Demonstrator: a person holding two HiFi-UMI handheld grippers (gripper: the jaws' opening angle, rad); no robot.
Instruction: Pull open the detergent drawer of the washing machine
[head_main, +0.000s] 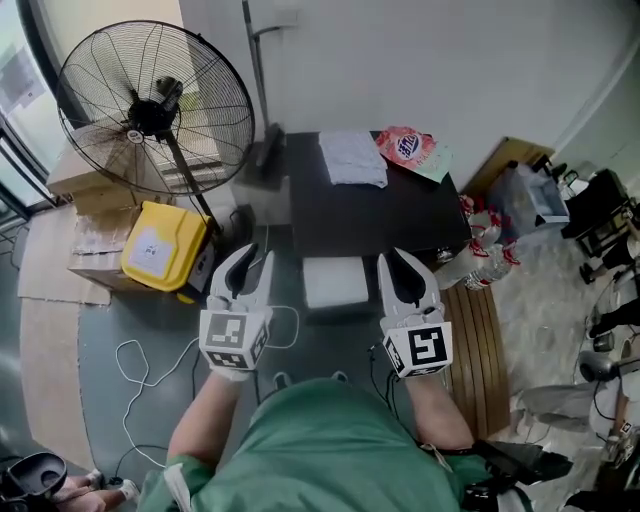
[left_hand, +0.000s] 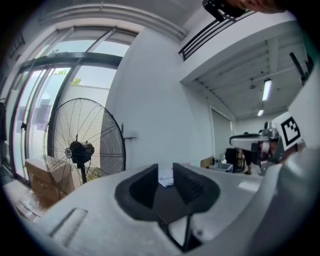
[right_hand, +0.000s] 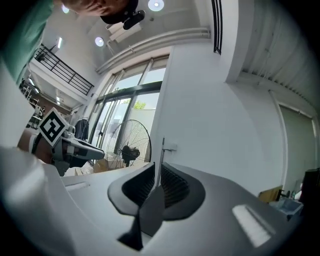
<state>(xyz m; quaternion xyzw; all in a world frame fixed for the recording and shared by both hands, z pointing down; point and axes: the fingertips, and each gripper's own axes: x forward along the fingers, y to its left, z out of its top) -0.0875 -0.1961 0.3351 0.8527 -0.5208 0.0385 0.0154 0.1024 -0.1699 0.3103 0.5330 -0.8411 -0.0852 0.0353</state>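
Left tool (head_main: 255, 260) level, slightly parted, empty; right tool (head_main: 398, 258) level, barely parted, empty.

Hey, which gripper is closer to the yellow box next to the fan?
Left. In the head view the left gripper hangs just right of the yellow box, apart from it. The right gripper is farther right again, beyond the left one.

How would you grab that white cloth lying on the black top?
Probably by its near edge, coming down from above on the person's side. The white cloth lies flat and thin on the black top, so no part sticks up to pinch, and the pink packet sits close on its right, while the near edge has bare surface before it.
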